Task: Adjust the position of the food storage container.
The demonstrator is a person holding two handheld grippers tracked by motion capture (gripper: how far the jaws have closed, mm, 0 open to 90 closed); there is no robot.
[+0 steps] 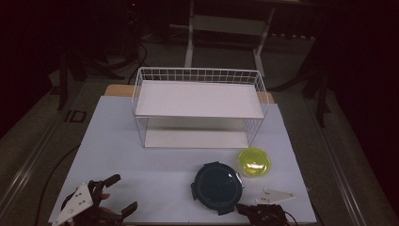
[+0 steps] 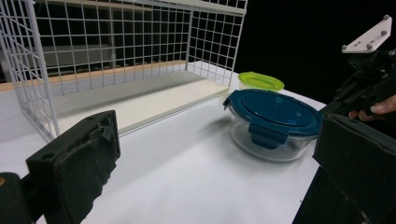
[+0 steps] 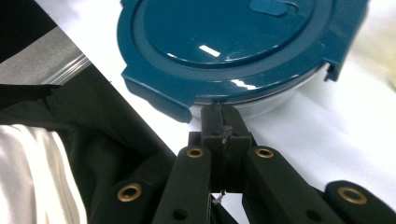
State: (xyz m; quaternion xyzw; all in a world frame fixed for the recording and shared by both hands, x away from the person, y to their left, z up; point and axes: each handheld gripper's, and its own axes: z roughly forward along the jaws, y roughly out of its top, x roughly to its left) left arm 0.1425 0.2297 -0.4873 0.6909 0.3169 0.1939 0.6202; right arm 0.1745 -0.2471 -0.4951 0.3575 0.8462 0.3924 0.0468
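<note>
Right gripper view puts the bowl (image 3: 243, 51) before us: a round glass bowl under a dark teal lid (image 3: 233, 32) with snap flaps around its rim. We judge it fairly heavy for its size, rigid, and breakable if dropped or knocked against the wire rack. The glass wall is smooth and curved, so we expect pads to slide on it; the lid is glossy too. The flaps and the overhanging lid edge look like the better hold, though a pull there could pop a clip instead of lifting the bowl. A grip across the rim, one finger in and one out, is barred while the lid is on, so we would rather span the whole bowl from both sides, low under the lid's lip.

From the high view the bowl sits on the bench (image 1: 155, 179) near its front edge, just beside a smaller tub with a yellow-green lid (image 1: 254, 162), the two close but apart.

Our right gripper (image 3: 223, 122) has its fingers clenched together on nothing, tips just at the bowl's wall under the lid edge. Our left gripper (image 1: 118, 192) rests well to the left, fingers released and wide.

Behind stands the white wire rack (image 1: 197, 80), both shelves bare.
</note>
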